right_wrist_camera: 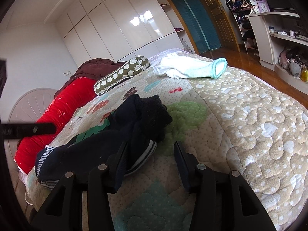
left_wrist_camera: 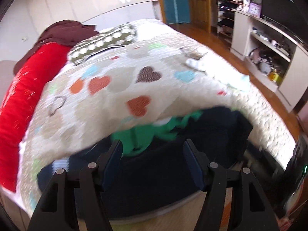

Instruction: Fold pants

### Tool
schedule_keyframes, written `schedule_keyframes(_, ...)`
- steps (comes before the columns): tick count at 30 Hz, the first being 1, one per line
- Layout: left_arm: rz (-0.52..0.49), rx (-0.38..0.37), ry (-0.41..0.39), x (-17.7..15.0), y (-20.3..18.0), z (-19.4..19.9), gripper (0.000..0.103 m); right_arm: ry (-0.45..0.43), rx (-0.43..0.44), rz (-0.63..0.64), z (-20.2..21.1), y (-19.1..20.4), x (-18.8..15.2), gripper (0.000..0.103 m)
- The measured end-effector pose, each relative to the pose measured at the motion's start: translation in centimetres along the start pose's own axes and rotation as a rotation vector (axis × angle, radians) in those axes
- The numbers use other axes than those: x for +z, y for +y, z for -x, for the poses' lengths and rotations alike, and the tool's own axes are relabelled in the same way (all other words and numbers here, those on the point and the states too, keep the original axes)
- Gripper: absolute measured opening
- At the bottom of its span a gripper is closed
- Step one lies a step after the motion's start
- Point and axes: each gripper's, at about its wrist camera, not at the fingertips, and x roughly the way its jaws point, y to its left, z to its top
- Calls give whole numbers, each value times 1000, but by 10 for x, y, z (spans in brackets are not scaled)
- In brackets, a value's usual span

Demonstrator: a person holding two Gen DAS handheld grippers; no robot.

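Dark navy pants (right_wrist_camera: 119, 132) with striped cuffs and a green patch lie crumpled on the quilted bed (right_wrist_camera: 240, 115). My right gripper (right_wrist_camera: 151, 146) hovers at their near edge with its jaws apart. A striped cuff (right_wrist_camera: 146, 154) lies beside its left finger, and nothing is pressed between the pads. The left wrist view is blurred by motion. There my left gripper (left_wrist_camera: 153, 146) stands open just above the navy pants (left_wrist_camera: 163, 167) and their green patch (left_wrist_camera: 142, 134), which spread under and between its fingers.
A white and pale blue garment (right_wrist_camera: 190, 67) lies at the bed's far side. A red bolster (right_wrist_camera: 57, 115), a dotted pillow (right_wrist_camera: 123, 73) and a brown garment (right_wrist_camera: 92, 67) line the left edge. Shelves (right_wrist_camera: 284, 38) and wooden floor are on the right. A black bar (right_wrist_camera: 28, 130) pokes in from the left.
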Motion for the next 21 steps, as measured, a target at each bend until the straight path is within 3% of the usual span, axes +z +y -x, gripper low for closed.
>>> schedule_keyframes(4,-14,-81,75,27,-22,-31,65,0,7,-1,1,-2,0,51)
schedule_keyframes(9,-78,-119,84,52,-49,-51,65,-4,12,3,2,-3,-1,52)
schedule_keyframes(11,-109,-172,114,62,-63,-65,65,-5,11,5,3,-4,-2,52)
schedule_keyframes(17,-183,-302,295,70,-97,-122,65,-6,14,4,2,-5,-2,52)
schedule_keyframes(20,-182,-321,314,71,-101,-130,65,-6,19,4,3,-6,-3,52)
schedule_keyframes(21,-189,-327,310,71,-102,-129,59,-6,24,3,3,-6,-3,52)
